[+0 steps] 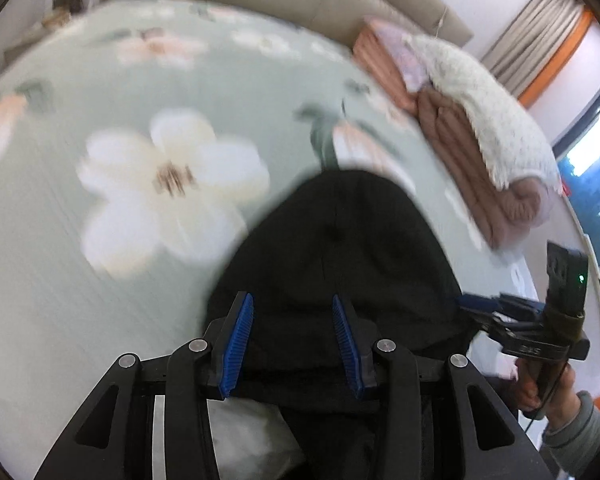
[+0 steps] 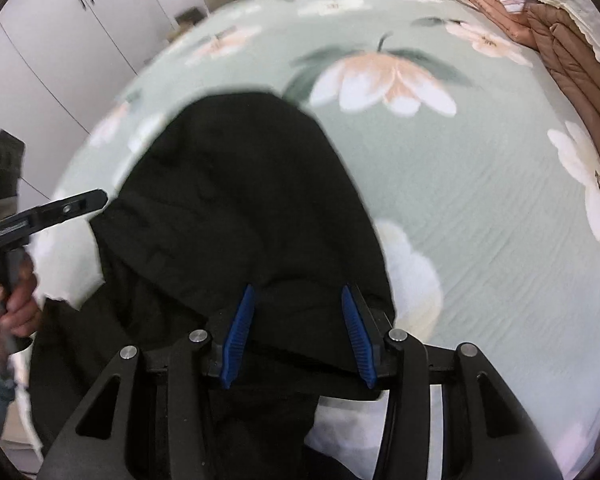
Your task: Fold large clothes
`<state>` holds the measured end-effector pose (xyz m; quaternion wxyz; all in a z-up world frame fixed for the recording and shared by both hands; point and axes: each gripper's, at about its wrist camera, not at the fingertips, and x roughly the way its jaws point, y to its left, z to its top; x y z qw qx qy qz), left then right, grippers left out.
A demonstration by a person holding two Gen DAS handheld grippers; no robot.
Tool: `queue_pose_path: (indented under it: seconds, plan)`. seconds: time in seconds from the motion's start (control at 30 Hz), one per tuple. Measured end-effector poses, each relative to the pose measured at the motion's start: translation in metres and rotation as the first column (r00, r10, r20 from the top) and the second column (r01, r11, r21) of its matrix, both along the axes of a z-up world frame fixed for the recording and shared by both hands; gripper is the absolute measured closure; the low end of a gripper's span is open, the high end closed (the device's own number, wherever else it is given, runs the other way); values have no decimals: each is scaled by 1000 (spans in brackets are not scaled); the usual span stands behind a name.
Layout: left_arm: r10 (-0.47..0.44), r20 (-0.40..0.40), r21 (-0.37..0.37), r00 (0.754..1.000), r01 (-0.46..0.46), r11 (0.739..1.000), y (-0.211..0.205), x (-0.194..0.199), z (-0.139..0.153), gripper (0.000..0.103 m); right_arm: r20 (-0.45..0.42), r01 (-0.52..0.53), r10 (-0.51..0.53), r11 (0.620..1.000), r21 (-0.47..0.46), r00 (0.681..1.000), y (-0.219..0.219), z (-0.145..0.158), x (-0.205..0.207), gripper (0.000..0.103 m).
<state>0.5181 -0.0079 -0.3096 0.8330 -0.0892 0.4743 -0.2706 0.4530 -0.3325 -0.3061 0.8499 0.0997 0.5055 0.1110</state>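
— What's that dark thing on the bed?

— A black garment [image 1: 340,256], rounded at the far end like a hood, lying on the green floral bedsheet [image 1: 60,280]. Matte fabric, with a seam running down its middle in the left wrist view. From the right wrist view, the garment [image 2: 236,208] looks creased and layered, one fold over another, and its near part runs under both tools.

— Are the grippers holding it?

— No. The left gripper [image 1: 294,344] has its blue pads spread wide, with the cloth showing between them. Same for the right gripper [image 2: 298,336]: jaws apart, over the near edge of the cloth.

— How much room is there?

— Plenty of bare sheet beyond the hood and to both sides. A pile of folded brown quilts [image 1: 460,148] with a white fuzzy blanket [image 1: 488,120] on top sits along the far right edge of the bed, well apart from the garment. White wardrobe doors [image 2: 52,40] stand off to the left.

— Any writing?

— There are small marks on the side of the right gripper's body, too blurred to read.
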Motion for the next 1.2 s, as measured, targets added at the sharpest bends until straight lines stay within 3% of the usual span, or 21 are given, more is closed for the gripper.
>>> queue_pose_path:
  seconds: [0.07, 0.13, 0.2, 0.3, 0.37, 0.47, 0.53, 0.63, 0.67, 0.7, 0.73, 0.8, 0.93, 1.13, 1.2]
  plan:
    - [34, 13, -5, 999, -34, 999, 9, 13, 11, 41, -17, -4, 5, 998, 68, 1000, -15, 4, 6, 51]
    - [41, -15, -9, 999, -41, 999, 12, 29, 9, 40, -53, 18, -12, 994, 108, 999, -29, -4, 13, 51]
    - [21, -81, -22, 996, -23, 1000, 16, 43, -3, 39, -83, 40, -30, 993, 113, 996, -39, -15, 17, 51]
    - [-8, -236, -87, 972, -13, 996, 18, 65, -37, 39, -143, 61, -38, 985, 159, 989, -55, -40, 23, 51]
    - [-53, -308, -159, 950, 3, 987, 16, 72, -58, 39, -157, 71, -28, 960, 272, 987, -65, -57, 28, 51]
    - [-70, -277, -195, 958, 16, 981, 8, 71, -66, 40, -142, 24, 34, 921, 390, 989, -64, -67, 43, 49]
    - [-66, -250, -193, 966, 17, 981, -2, 71, -65, 40, -147, -3, 69, 913, 408, 987, -53, -72, 49, 50]
    - [-107, -235, -169, 966, 68, 983, -24, 67, -67, 53, -132, -53, 106, 934, 353, 986, -34, -68, 52, 54]
    - [-122, -202, -116, 972, 99, 988, -33, 61, -64, 67, -127, -57, 105, 942, 331, 986, -31, -65, 53, 69]
    - [-134, -180, -99, 975, 117, 988, -36, 56, -59, 80, -112, -75, 113, 951, 300, 987, -24, -59, 54, 77]
    - [-144, -148, -95, 978, 131, 987, -38, 49, -51, 82, -86, -104, 131, 959, 265, 988, -16, -49, 51, 82]
    - [-151, -90, -71, 984, 145, 987, -37, 31, -32, 85, -26, -154, 159, 977, 146, 987, 2, -27, 38, 84]
    - [-160, 45, -13, 986, 161, 987, -25, -24, 25, 87, 130, -215, 220, 975, -49, 967, 37, 42, -16, 87]
    - [-144, 208, 42, 968, 138, 989, -1, -129, 103, 87, 278, -188, 252, 953, -236, 927, 69, 123, -102, 90]
    - [-146, 241, 61, 960, 135, 989, 7, -163, 118, 87, 302, -171, 255, 946, -277, 919, 79, 136, -134, 91]
